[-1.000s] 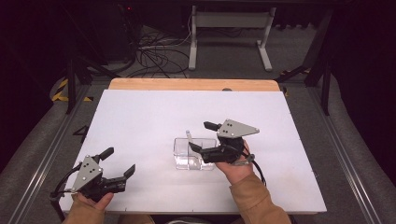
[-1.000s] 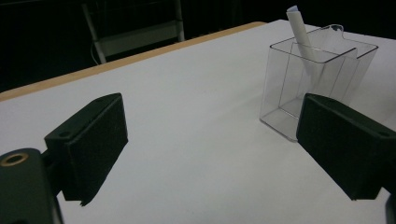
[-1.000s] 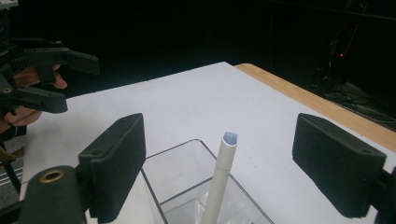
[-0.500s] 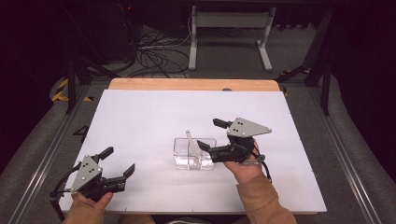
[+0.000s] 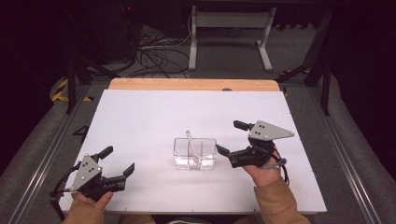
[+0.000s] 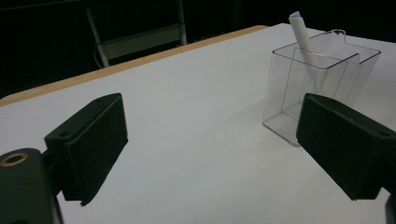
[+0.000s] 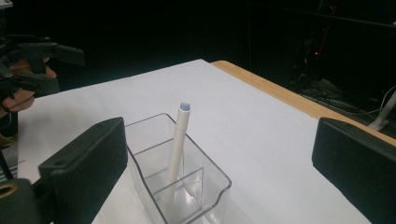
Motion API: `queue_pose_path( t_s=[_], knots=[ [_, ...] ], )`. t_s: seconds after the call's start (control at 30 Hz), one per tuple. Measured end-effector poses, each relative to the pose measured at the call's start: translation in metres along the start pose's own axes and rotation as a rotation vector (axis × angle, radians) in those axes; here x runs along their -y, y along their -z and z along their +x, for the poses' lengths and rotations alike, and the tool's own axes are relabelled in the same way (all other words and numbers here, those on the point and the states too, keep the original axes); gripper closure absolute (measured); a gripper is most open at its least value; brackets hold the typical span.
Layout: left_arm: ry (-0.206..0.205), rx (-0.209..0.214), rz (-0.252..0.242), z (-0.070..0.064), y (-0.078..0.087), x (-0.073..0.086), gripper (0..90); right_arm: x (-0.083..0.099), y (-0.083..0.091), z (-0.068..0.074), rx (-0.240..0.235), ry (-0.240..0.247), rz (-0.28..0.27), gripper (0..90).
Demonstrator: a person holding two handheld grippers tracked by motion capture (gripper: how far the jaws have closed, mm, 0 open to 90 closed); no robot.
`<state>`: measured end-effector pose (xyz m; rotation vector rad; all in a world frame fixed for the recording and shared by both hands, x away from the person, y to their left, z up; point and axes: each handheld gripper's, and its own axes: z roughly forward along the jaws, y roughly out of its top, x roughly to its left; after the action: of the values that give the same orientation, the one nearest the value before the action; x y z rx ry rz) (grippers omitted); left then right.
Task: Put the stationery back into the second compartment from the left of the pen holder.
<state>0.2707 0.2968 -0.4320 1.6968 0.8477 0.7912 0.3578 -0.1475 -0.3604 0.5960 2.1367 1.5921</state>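
A clear plastic box (image 5: 195, 153) with an inner divider stands near the middle of the white table (image 5: 154, 116). A white pen (image 5: 190, 142) leans inside it, its tip above the rim. My right gripper (image 5: 229, 138) is open just right of the box, apart from it, jaws pointing left. My left gripper (image 5: 117, 161) is open near the front left corner, nothing between its jaws. The left gripper view has the box (image 6: 317, 88) and pen (image 6: 303, 39) at the far right. In the right gripper view the box (image 7: 180, 182) and pen (image 7: 177, 149) lie between the wide jaws.
A wooden strip (image 5: 194, 84) borders the table's far edge. Beyond it are cables (image 5: 154, 51) on the floor and a white stand (image 5: 229, 32). Metal rails (image 5: 42, 154) run along the table's left and right sides.
My right gripper has drawn back to the right, away from the box, leaving the pen standing in it. The left gripper has stayed put.
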Motion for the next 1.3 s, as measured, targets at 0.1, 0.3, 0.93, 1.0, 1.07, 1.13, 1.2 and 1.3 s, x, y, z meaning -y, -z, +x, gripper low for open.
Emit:
queue_pose_path(
  t_s=[0.1,0.3,0.93,1.0,1.07,1.13,1.2,1.3],
  knots=[
    [0.004,0.003,0.001,0.0,0.0,0.0,9.5,0.004,0.006,-0.003,-0.004,0.003,0.004,2.7],
    [0.004,0.003,0.0,0.0,0.0,0.0,9.5,0.014,0.014,-0.008,0.008,-0.008,0.031,0.5],
    [-0.002,0.006,0.004,0.0,0.001,-0.001,9.9,0.062,0.037,-0.025,0.023,-0.073,0.07,0.0],
    [-0.005,0.007,0.005,0.0,0.0,0.0,9.9,0.067,0.039,-0.025,0.032,-0.068,0.061,0.0],
    [-0.011,0.009,0.004,0.0,0.0,0.0,9.9,0.073,0.04,-0.026,0.028,-0.072,0.066,0.0],
    [0.0,0.012,0.008,-0.002,0.0,0.0,9.9,0.08,0.04,-0.027,0.029,-0.075,0.077,0.0],
    [0.003,0.013,0.009,-0.002,0.0,0.0,9.9,0.086,0.04,-0.027,0.034,-0.085,0.093,0.0],
    [-0.004,0.015,0.012,-0.002,0.0,0.0,9.9,0.093,0.04,-0.027,0.036,-0.086,0.11,0.0]
  ],
)
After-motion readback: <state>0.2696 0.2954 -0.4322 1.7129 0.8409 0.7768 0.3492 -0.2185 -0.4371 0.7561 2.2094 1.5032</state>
